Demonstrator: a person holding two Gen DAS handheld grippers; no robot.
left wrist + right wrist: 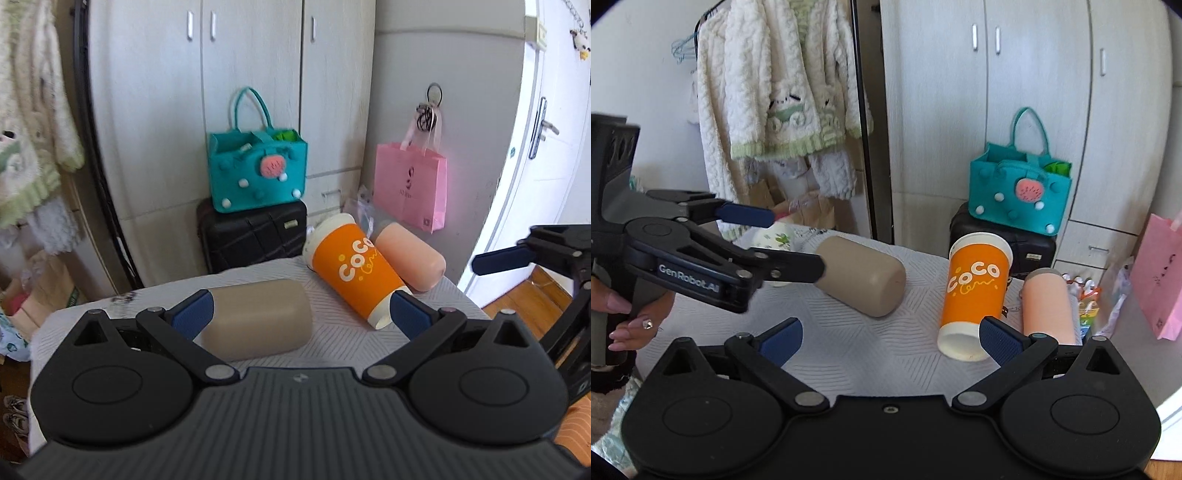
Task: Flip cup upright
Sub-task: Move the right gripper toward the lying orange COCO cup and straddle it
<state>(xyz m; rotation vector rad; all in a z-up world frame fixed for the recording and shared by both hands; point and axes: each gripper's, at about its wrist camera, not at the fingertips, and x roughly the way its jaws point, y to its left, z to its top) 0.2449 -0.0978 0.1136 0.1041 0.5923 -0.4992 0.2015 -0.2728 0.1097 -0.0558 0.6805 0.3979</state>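
Three cups lie on their sides on my counter (849,350) with its white ribbed cover: a beige matte plastic cup (258,319), an orange paper cup printed "CoCo" (354,273), and a peach-pink plastic cup (410,260).

My left claw (301,315) is spread wide and holds nothing. The beige cup lies right ahead of it, crosswise. One end sits against my left blue finger pad (194,312); whether they touch I can't tell. In the right wrist view that claw (790,243) reaches to the cup's far end, one finger above and one level with it.

My right claw (890,338) is also wide open and empty. The orange cup's white base end (960,343) lies just inside its right pad (1001,341), with the rim pointing away. The peach cup lies just beside the orange one, further right.

My read: beige cup first, left claw.

How I'd do it:
- Centre the claw on the body, not on the end; right now it's offset towards the left finger.
- Close across the diameter, firm but slow. Smooth plastic may slip.
- Work out which end is open before turning; I can't tell from here.
- Lift clear, rotate, and set it down flat.
- Keep away from the orange cup, which could roll if nudged.
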